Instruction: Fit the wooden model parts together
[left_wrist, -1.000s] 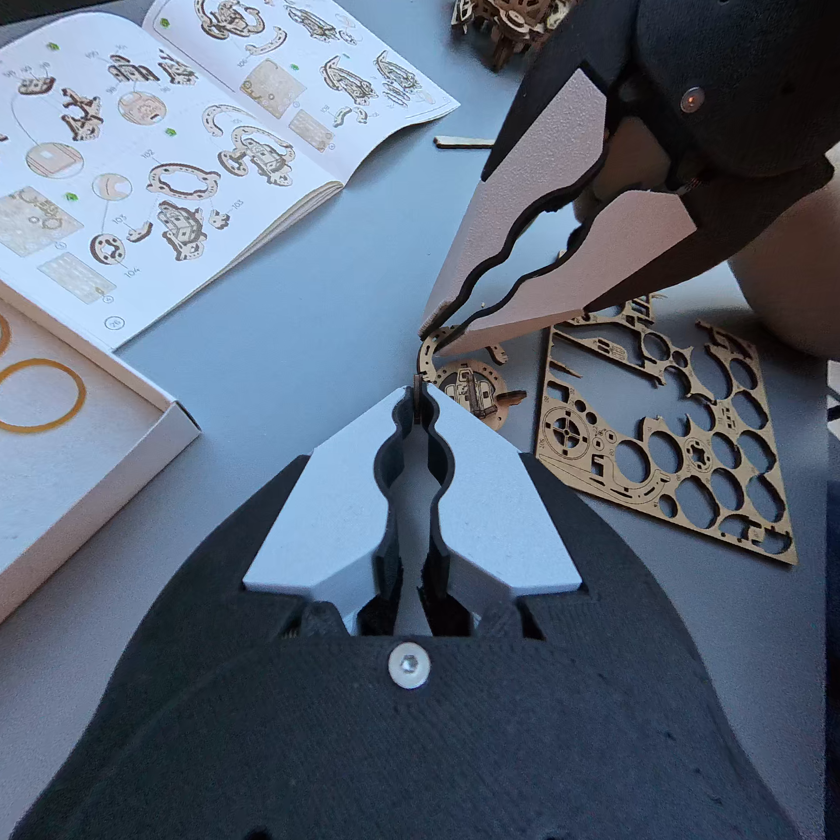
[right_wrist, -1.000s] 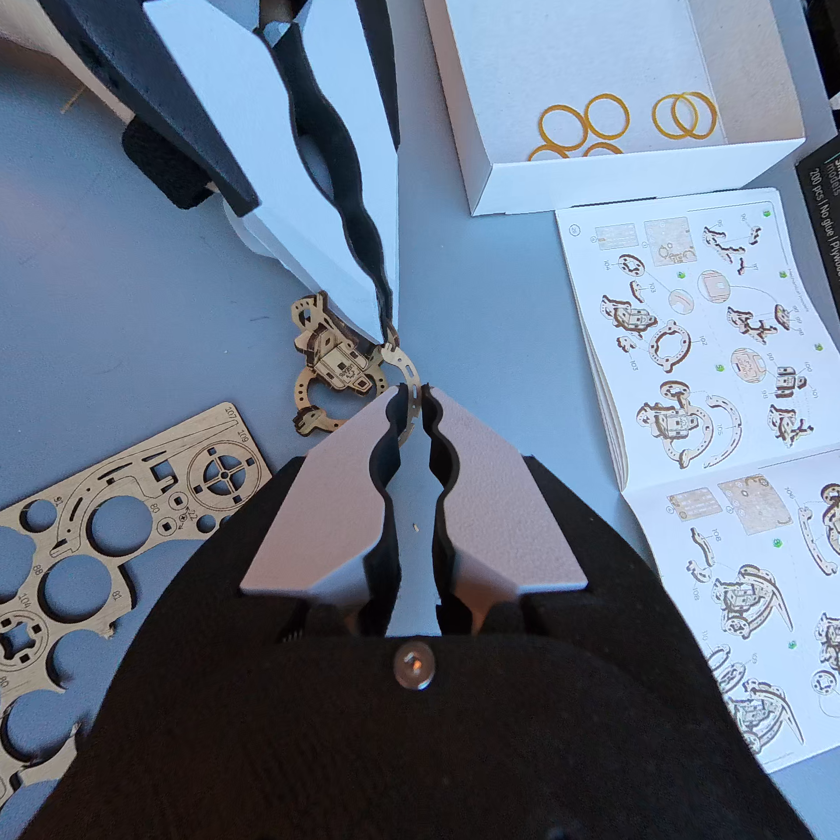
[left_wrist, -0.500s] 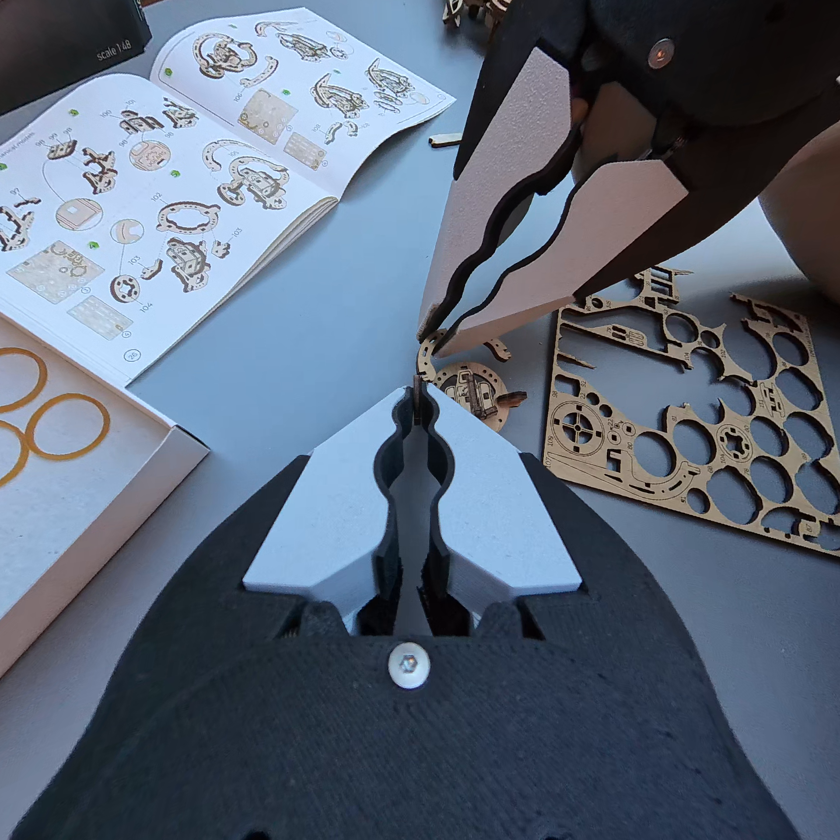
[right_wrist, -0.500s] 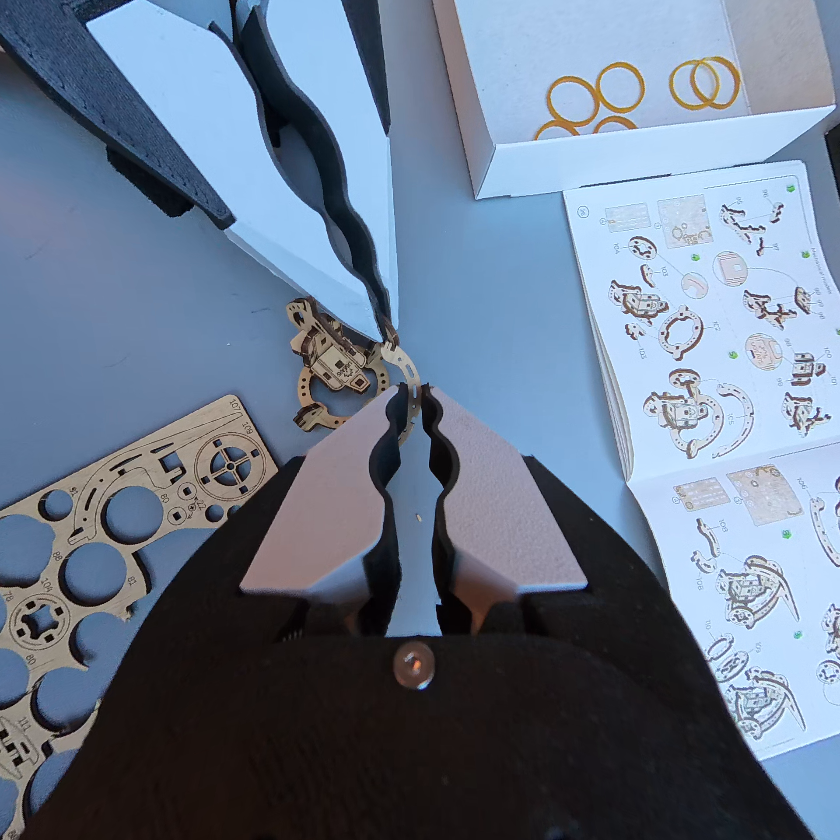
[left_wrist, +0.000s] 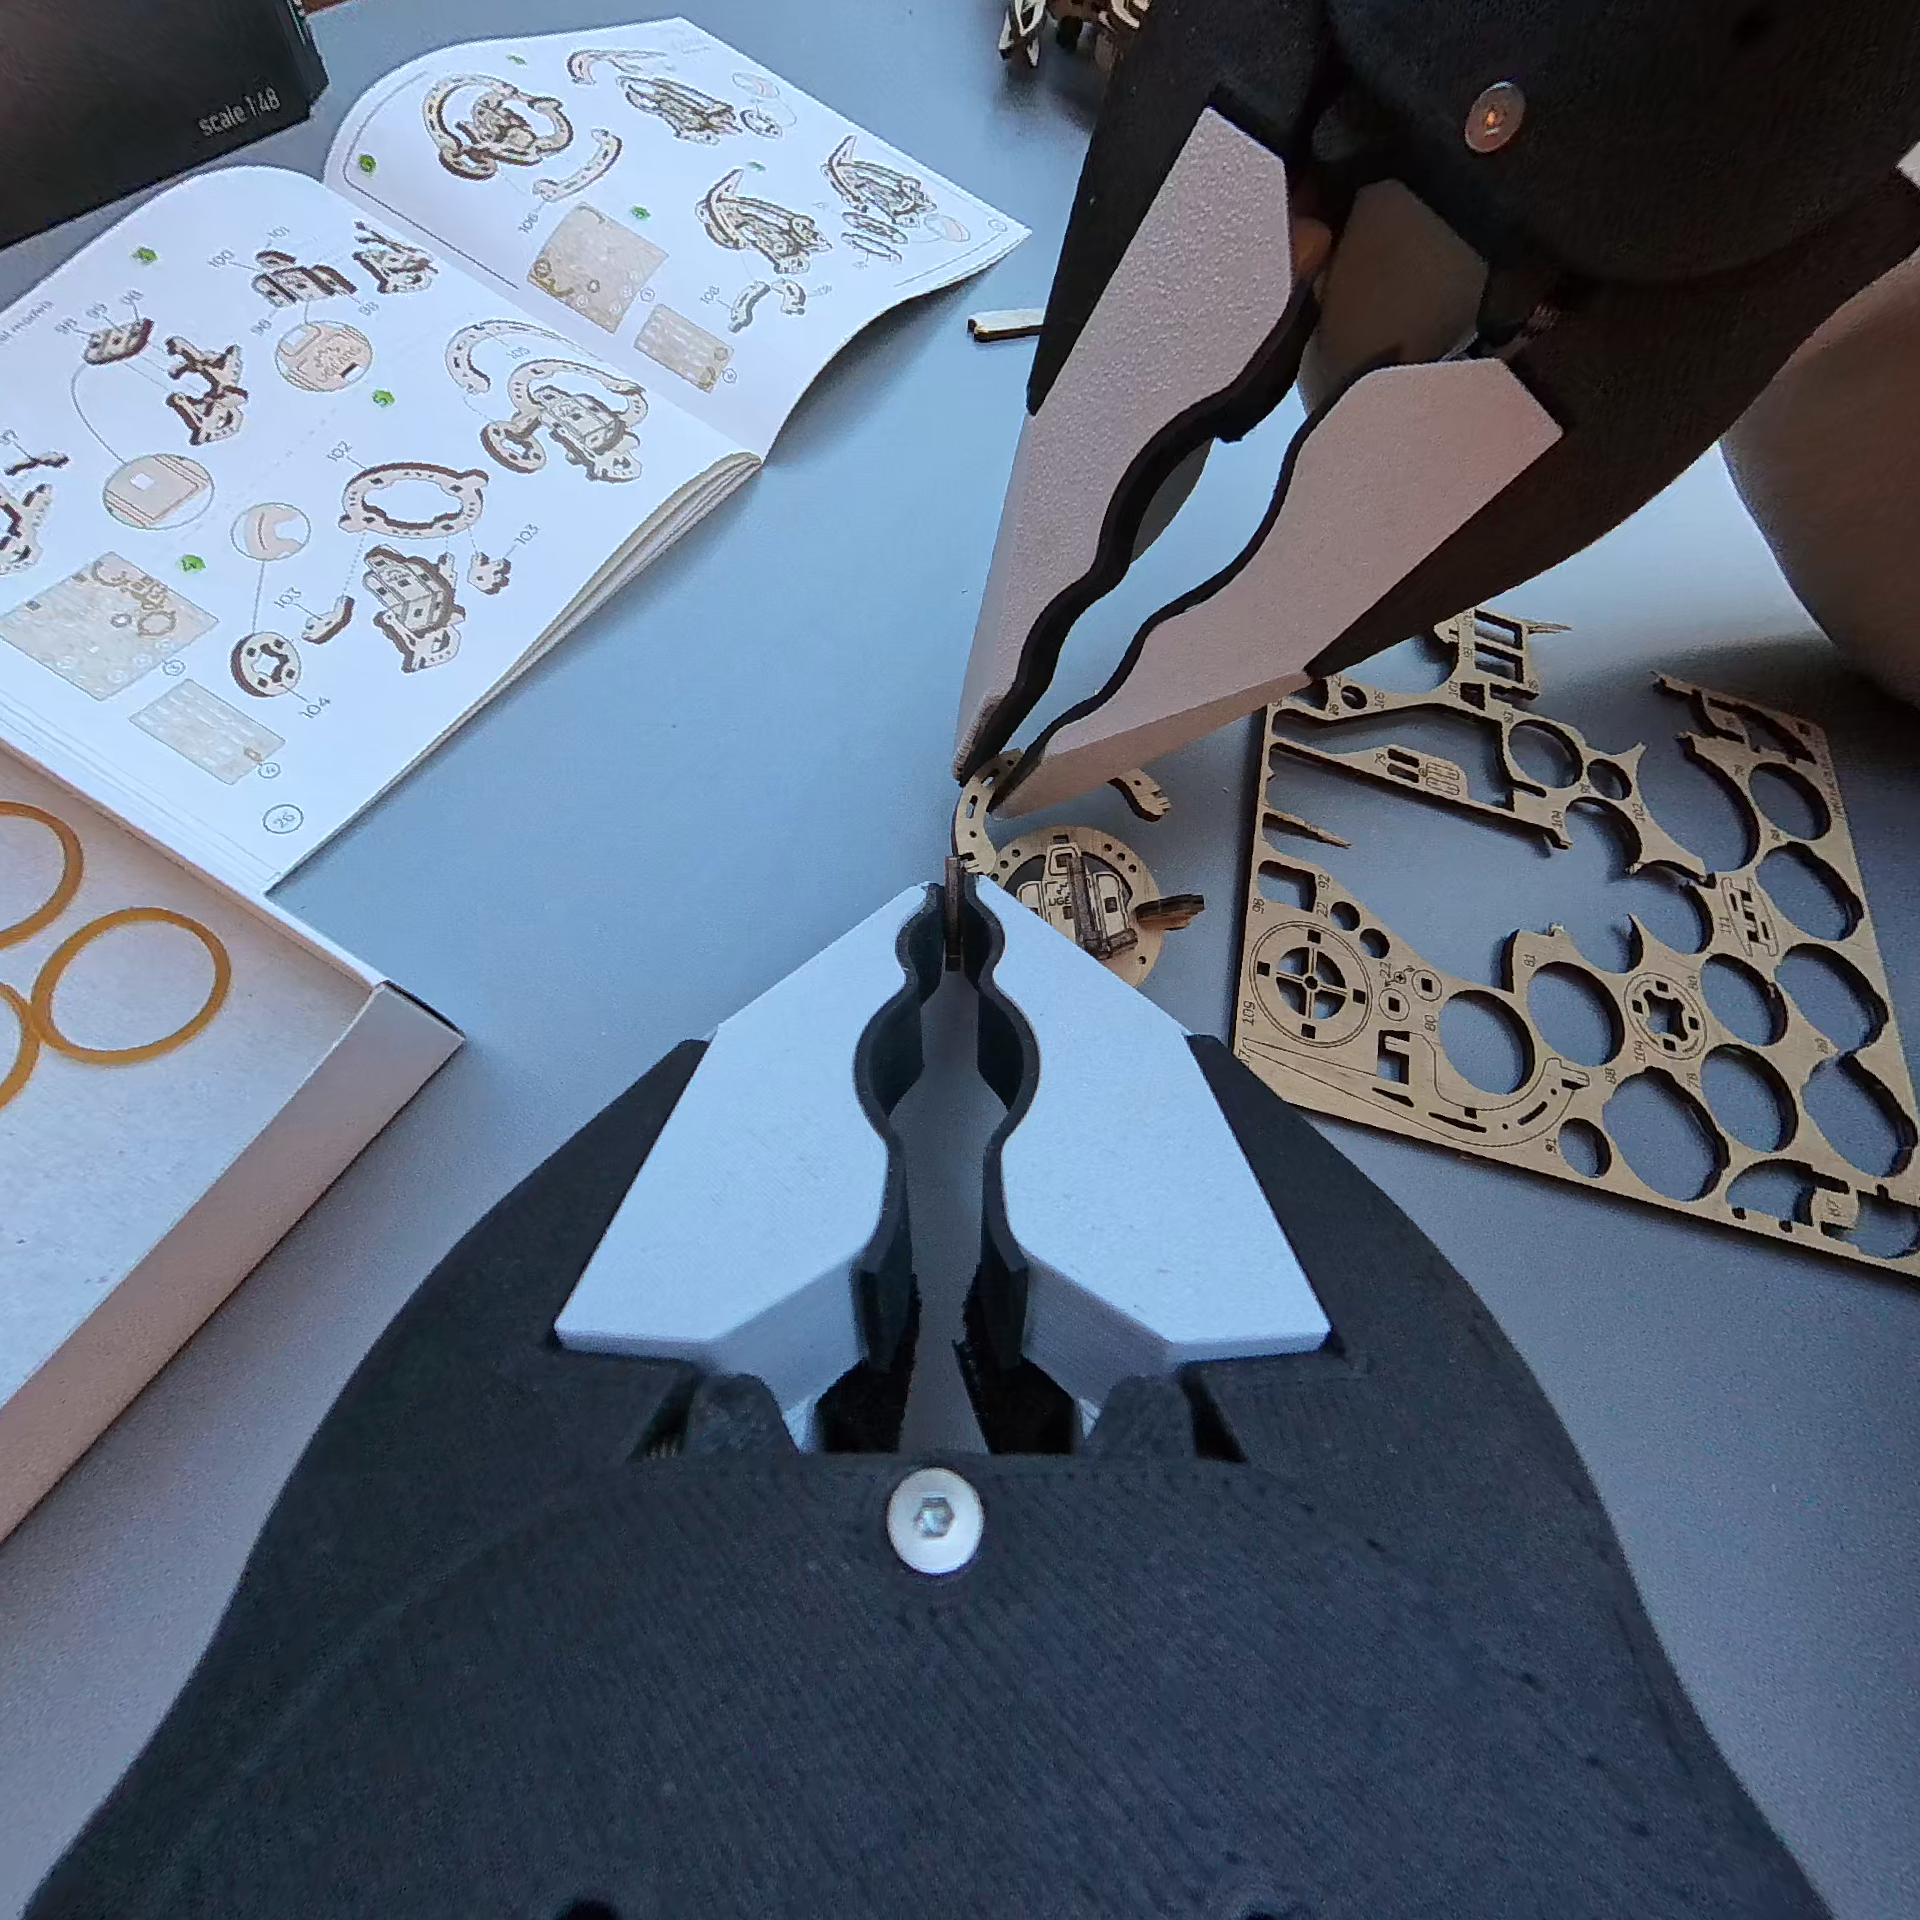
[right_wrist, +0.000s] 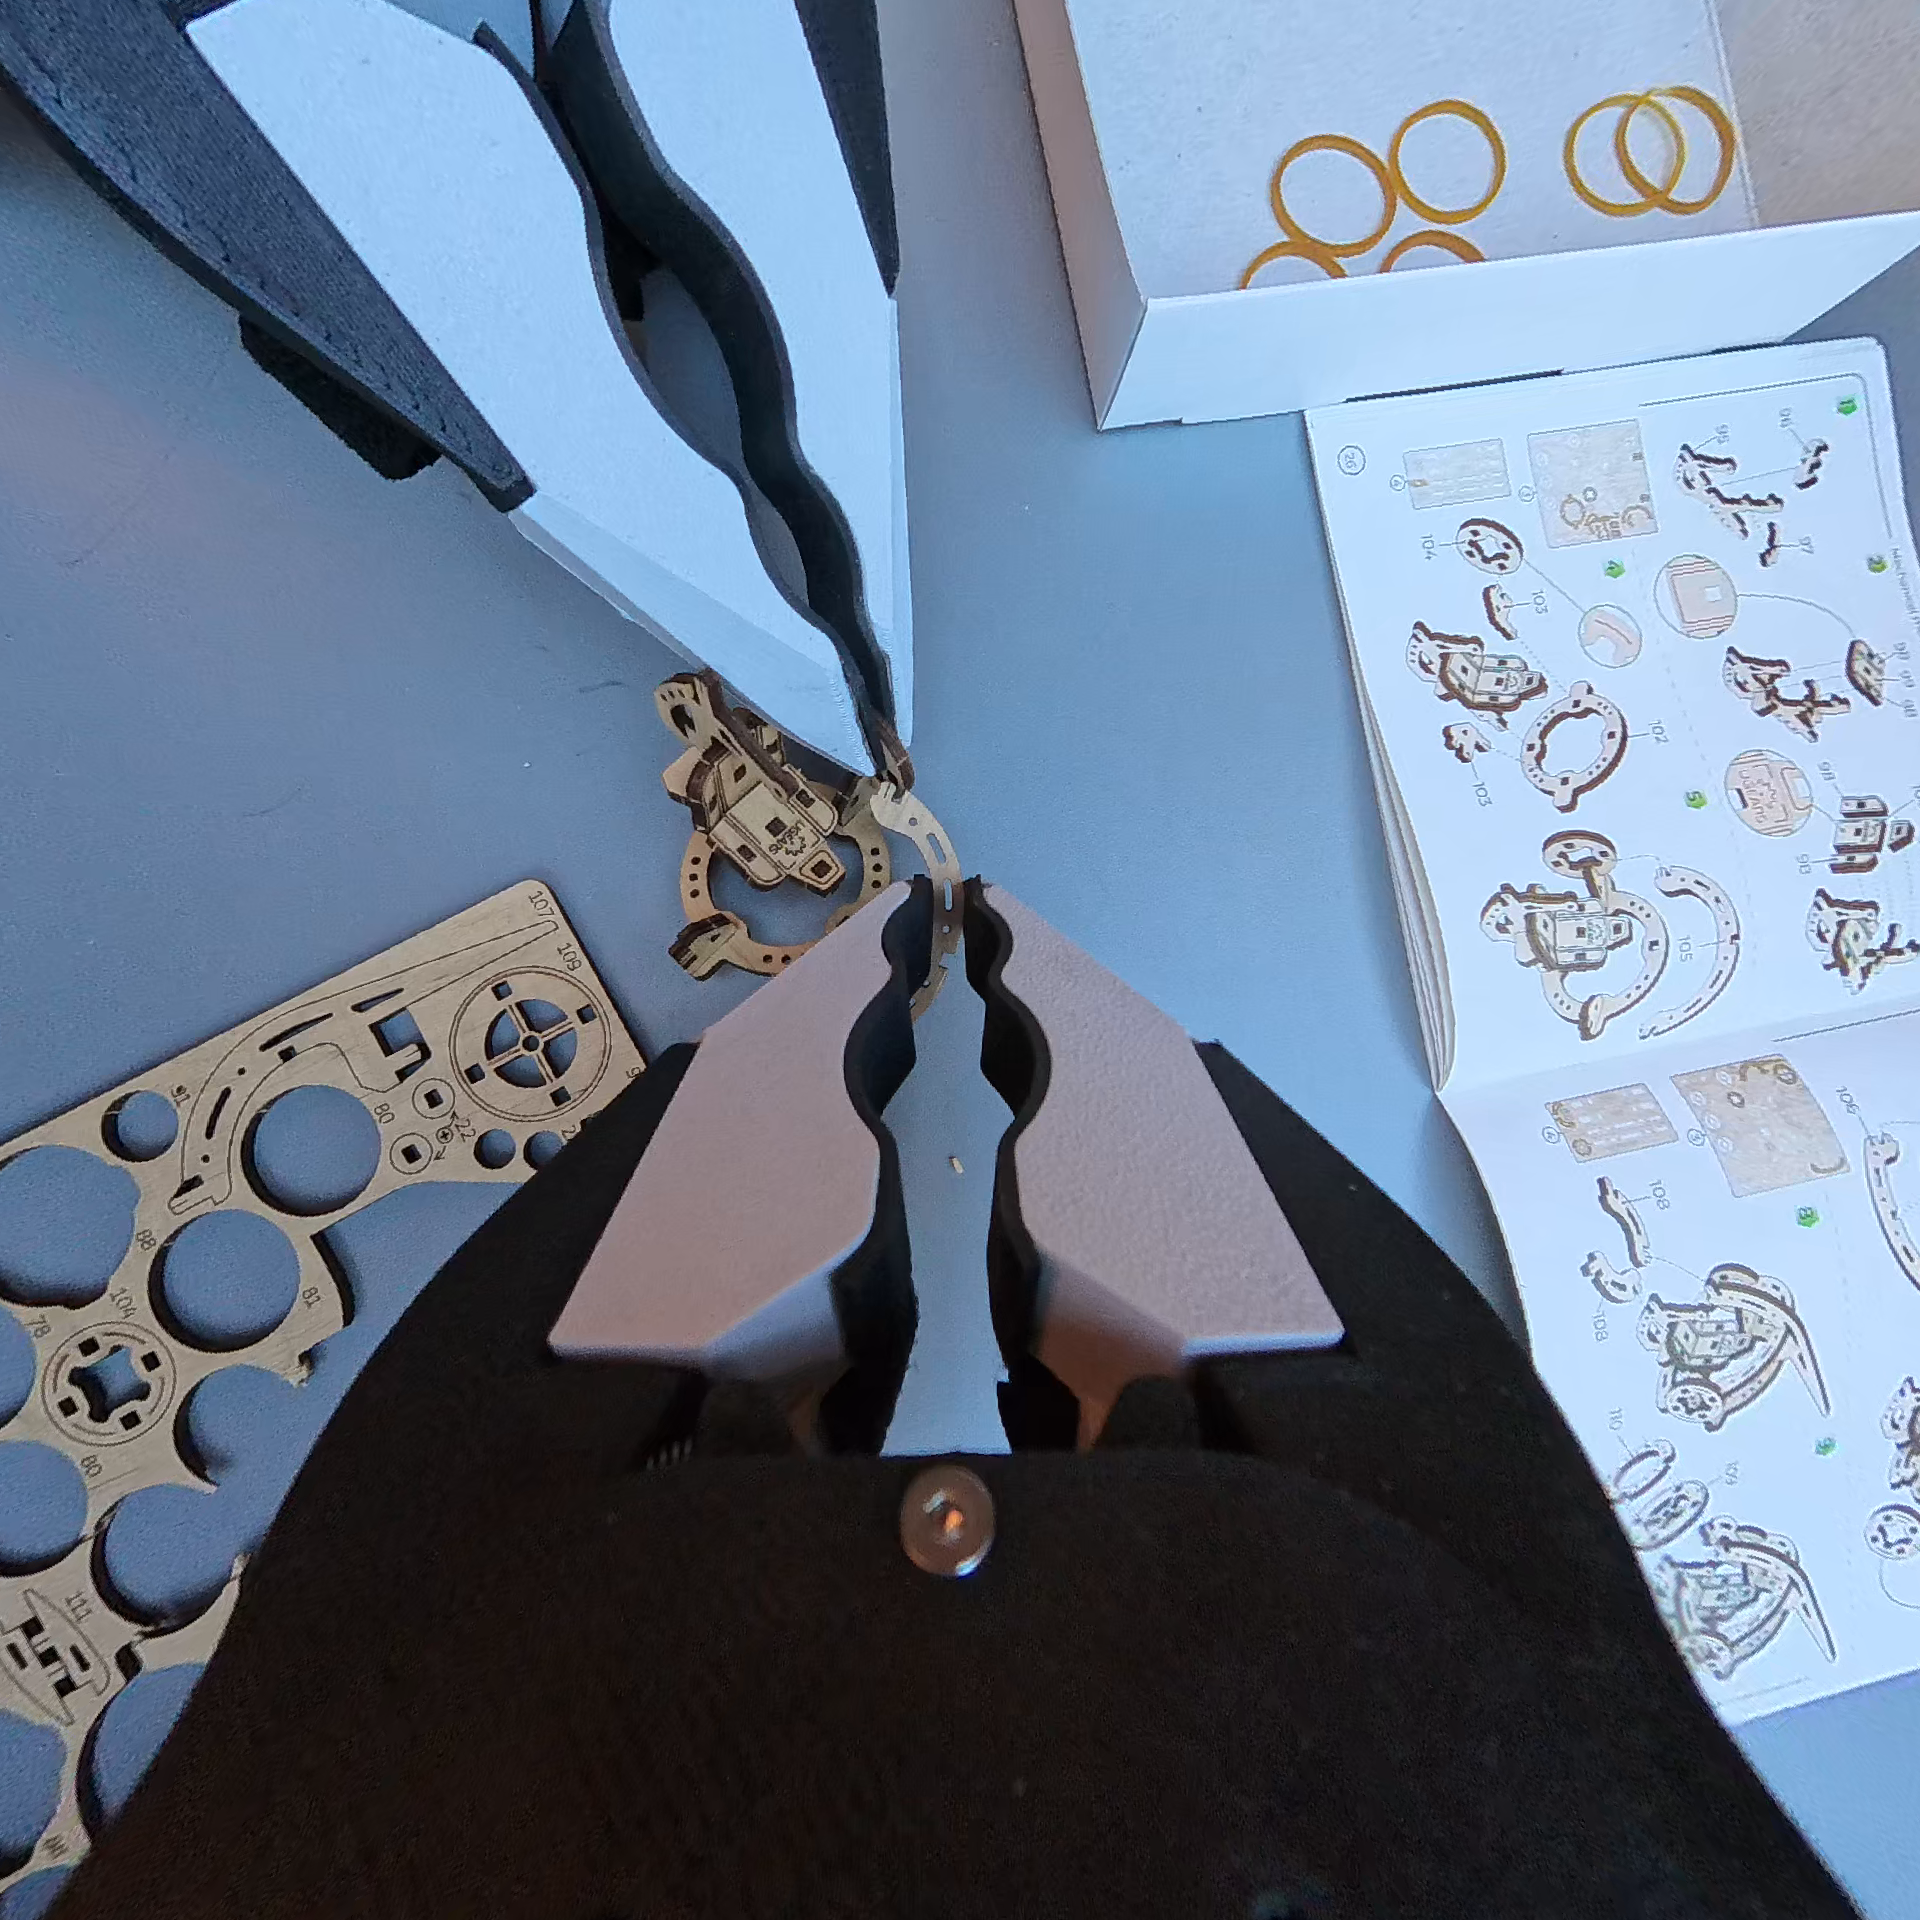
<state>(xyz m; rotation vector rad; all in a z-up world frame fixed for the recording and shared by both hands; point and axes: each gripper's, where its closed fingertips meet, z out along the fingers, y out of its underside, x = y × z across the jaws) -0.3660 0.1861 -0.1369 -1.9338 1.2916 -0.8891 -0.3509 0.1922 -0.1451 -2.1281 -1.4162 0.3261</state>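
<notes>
wooden model parts lie on a grey counter (left_wrist: 727, 810), largest first: the punched-out parts sheet (left_wrist: 1579, 997) at the right of the left wrist view, then the ring-shaped sub-assembly (right_wrist: 774, 847) between the two claws. right claw (right_wrist: 940, 896) is nearly closed, pinching a thin curved strip (right_wrist: 940, 883) whose far end meets the assembly. left claw (left_wrist: 954, 902) is closed on a small dark piece (left_wrist: 953, 914) (its exact shape is too small to tell). an open instruction booklet (left_wrist: 416, 416) and a white box (right_wrist: 1455, 312) with rubber bands (right_wrist: 1444, 161) lie nearby.

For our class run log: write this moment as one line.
left gripper: shut on ring assembly | right gripper: shut on curved arc | arc end at ring assembly
</notes>
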